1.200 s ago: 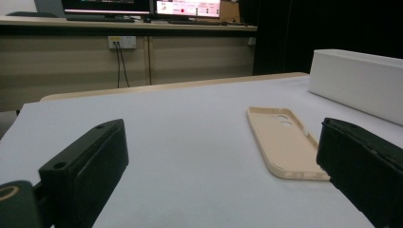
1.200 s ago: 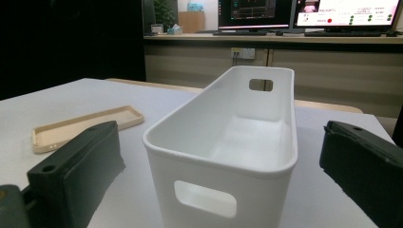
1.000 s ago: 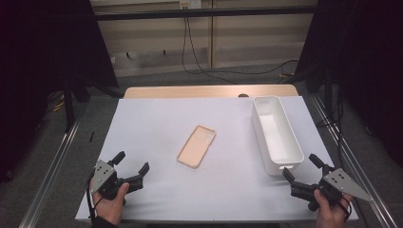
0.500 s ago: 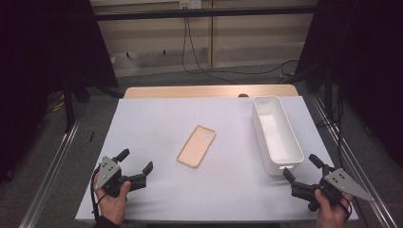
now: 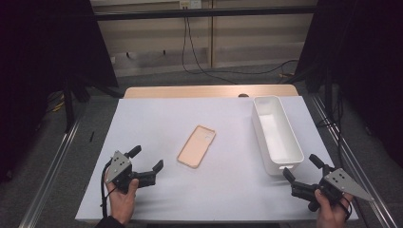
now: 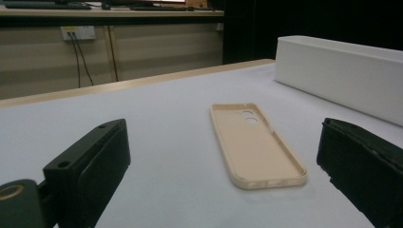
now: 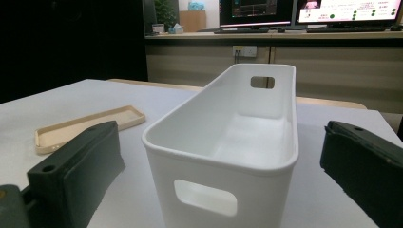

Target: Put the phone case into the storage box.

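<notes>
Since a second ago the left gripper [image 5: 145,160] has edged a little forward and toward the case [image 5: 196,146], while the right gripper [image 5: 301,168] sits about where it was, and case and bin [image 5: 285,156] have not shifted.

No brand, label or readable writing shows on the case, the bin or either gripper; the screens [image 7: 349,10] far behind the table carry marks too small to read.

Left gripper: jaws spread wide, holding nothing, low over the white sheet [image 5: 228,190] near the front left corner. In the left gripper view the case [image 6: 255,142] lies between the jaw tips but well ahead of them, untouched. It is a tan phone case, lying flat with its hollow side up, near the middle of the sheet and set at a slant.

Right gripper: jaws also spread, empty, just short of the bin's near end. In the right gripper view the bin [image 7: 223,190] stands squarely between the jaws, upright, white, empty, with a handle slot at each end. It runs along the sheet's right side, well apart from the case [image 7: 85,126]. Nothing lies between the left gripper and the case.
</notes>
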A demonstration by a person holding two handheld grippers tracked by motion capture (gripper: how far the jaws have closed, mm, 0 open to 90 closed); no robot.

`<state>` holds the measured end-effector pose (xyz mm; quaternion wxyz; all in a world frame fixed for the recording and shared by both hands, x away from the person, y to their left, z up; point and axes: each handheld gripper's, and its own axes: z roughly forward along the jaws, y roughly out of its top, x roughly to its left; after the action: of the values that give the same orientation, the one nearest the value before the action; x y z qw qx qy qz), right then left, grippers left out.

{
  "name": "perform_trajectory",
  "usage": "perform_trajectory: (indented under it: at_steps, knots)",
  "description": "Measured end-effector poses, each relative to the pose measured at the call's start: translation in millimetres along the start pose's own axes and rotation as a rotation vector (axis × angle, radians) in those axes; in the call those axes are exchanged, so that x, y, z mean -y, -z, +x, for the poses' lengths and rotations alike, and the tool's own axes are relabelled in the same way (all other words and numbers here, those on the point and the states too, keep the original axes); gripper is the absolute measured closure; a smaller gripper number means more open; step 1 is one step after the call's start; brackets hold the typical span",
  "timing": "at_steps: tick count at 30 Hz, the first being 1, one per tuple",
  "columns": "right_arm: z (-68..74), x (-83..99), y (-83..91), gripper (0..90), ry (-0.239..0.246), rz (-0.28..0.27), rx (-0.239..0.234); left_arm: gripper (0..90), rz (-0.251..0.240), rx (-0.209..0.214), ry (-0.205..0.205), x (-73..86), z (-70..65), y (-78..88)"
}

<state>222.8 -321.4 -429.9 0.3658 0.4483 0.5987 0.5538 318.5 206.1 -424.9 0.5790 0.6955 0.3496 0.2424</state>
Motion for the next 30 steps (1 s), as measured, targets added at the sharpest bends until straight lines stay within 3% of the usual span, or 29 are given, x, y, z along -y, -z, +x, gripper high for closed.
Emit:
perform_trajectory:
  at_steps: [2, 9, 11, 15, 22, 25, 30]
  knots:
    - [-0.1, -0.1, -0.2, 0.0, 0.003, 0.000, 0.003, 2.6, -0.003, 0.011, -0.001, -0.6, 0.9, -3.2]
    - [0.1, -0.2, -0.7, 0.0, 0.002, 0.000, 0.004, 1.7, 0.015, -0.013, -0.034, -1.7, -0.4, -16.6]
    - [0.0, -0.1, -0.7, 0.0, 0.003, 0.001, 0.003, 1.7, 0.021, 0.011, -0.027, -3.3, -2.2, -22.0]
    - [0.3, -0.4, -0.1, 0.0, 0.006, 0.001, 0.007, 1.7, 0.029, 0.031, -0.074, -4.9, -8.6, -29.8]
    - [4.1, -1.1, -0.9, 0.0, 0.016, 0.004, 0.005, 1.6, 0.020, 0.051, -0.067, -8.8, -11.3, -41.1]
    - [4.2, -1.3, -0.5, 0.0, 0.017, 0.001, 0.005, 1.6, 0.026, 0.035, -0.074, -11.4, -10.3, -47.6]
    - [3.0, -0.9, -0.5, 0.0, 0.013, 0.003, 0.005, 2.4, 0.043, 0.047, -0.074, -16.0, -8.6, -59.7]
